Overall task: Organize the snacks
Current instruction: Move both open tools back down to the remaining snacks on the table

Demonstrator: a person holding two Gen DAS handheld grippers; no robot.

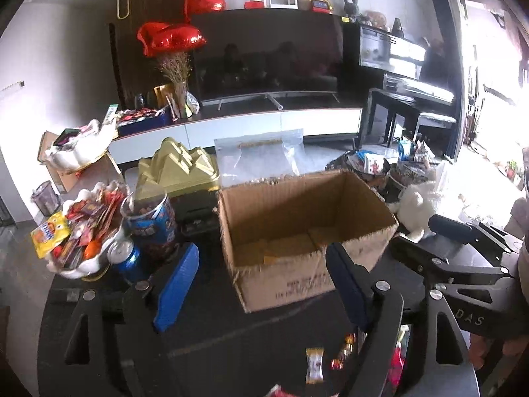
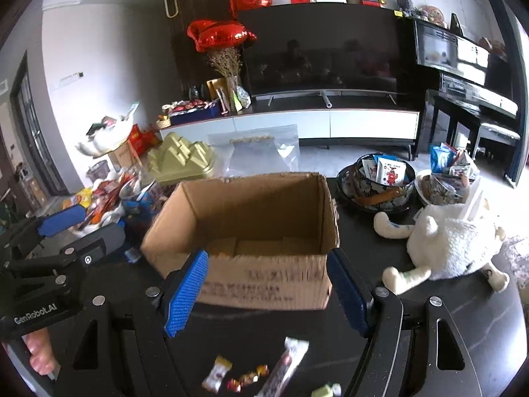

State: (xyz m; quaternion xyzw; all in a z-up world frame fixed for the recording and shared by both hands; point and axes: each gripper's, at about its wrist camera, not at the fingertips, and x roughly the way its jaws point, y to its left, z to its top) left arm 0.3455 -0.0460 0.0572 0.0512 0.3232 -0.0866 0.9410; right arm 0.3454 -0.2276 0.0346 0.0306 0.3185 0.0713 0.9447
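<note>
Both the left gripper and right gripper are wide open, holding nothing. The box sits ahead. Candies lie near, partly cut off below

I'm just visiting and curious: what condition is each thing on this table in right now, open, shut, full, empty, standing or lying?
Cardboard box: open on top, upright, nothing seen inside.
Left gripper: open, holding nothing.
Right gripper: open, holding nothing.
White dish: heaped with snack packets.
Patterned bowl: filled with packets.
Blue can: upright.
Plush toy: lying on the table.
Wrapped candies: loose on the table.
</note>
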